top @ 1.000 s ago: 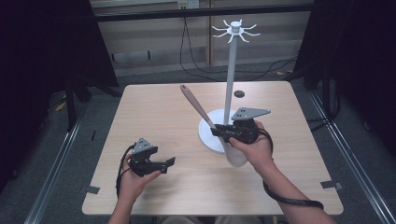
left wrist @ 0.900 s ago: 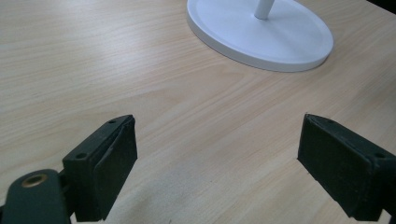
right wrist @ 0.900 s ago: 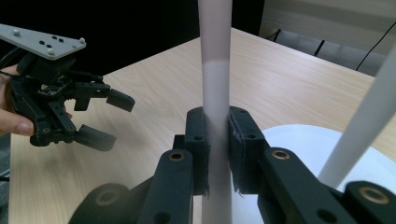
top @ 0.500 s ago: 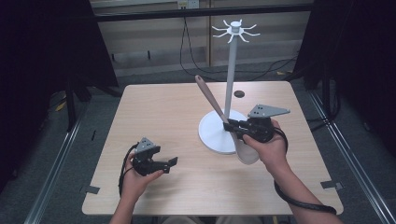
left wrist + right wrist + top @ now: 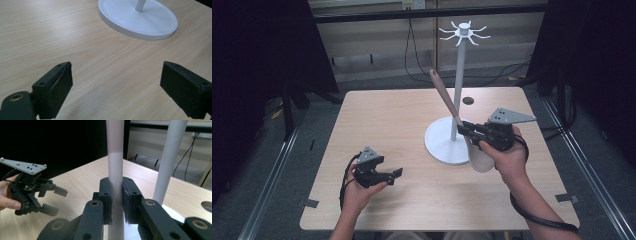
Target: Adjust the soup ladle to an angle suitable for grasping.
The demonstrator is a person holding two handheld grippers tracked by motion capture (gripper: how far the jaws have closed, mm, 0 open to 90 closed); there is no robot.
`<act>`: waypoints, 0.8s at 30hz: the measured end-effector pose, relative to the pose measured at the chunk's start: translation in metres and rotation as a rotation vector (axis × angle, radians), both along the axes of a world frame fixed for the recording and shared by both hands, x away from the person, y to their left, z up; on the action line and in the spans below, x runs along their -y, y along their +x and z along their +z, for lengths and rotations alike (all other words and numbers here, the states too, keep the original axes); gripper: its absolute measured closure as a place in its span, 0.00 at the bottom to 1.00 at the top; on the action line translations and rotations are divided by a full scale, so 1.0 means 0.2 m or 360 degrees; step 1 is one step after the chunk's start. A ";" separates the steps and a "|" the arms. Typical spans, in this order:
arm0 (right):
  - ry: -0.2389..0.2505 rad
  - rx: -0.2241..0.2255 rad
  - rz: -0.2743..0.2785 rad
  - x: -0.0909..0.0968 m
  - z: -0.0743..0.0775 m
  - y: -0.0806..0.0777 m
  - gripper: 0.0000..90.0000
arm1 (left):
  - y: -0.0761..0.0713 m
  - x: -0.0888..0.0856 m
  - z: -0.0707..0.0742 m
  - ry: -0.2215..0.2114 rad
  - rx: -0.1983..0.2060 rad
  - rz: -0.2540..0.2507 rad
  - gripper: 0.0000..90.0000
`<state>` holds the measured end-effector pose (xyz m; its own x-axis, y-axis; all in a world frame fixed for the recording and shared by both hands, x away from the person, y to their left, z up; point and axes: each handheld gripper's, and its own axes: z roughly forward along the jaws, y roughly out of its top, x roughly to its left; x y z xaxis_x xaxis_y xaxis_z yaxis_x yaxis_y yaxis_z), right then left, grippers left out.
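Dark room, pale wood table, cables along the back wall. Right gripper is clamped on the handle of a spatula, near where handle meets blade; the right gripper view shows both pads pressed flat against the pale handle, nothing slack. The spatula is off the table and tilted, its brown handle end pointing up and away to the left, its pale blade hanging low just beside the stand's base. The white stand rises right behind the grip, and the handle crosses in front of its pole. Hook crown at the top carries nothing. Judgement: the pick-up looks done; hanging the tool on a hook, if that is the aim, is all still left, and the handle end sits well below the hooks. The pole itself is the nearest obstruction to any swing. Left gripper rests low over bare table, jaws spread wide, empty, well apart from the stand. Small dark hole in the tabletop behind the base.
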<state>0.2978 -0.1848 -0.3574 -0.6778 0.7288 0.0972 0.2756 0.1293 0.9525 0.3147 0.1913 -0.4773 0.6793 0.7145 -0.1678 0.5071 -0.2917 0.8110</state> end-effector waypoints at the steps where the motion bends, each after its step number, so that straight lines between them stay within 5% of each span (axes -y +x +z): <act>1: 0.0000 0.0004 0.0002 0.00 0.00 0.00 0.89 | 0.00 0.00 0.00 -0.0001 0.0000 0.0001 0.12; 24: 0.0030 0.0086 -0.0045 0.12 0.07 -0.08 0.89 | 0.01 0.02 0.00 -0.0010 0.0002 -0.0024 0.10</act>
<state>0.2813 -0.2084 -0.3430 -0.6615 0.7462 0.0748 0.2272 0.1043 0.9683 0.3158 0.1864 -0.4777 0.6902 0.7029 -0.1718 0.5018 -0.2940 0.8135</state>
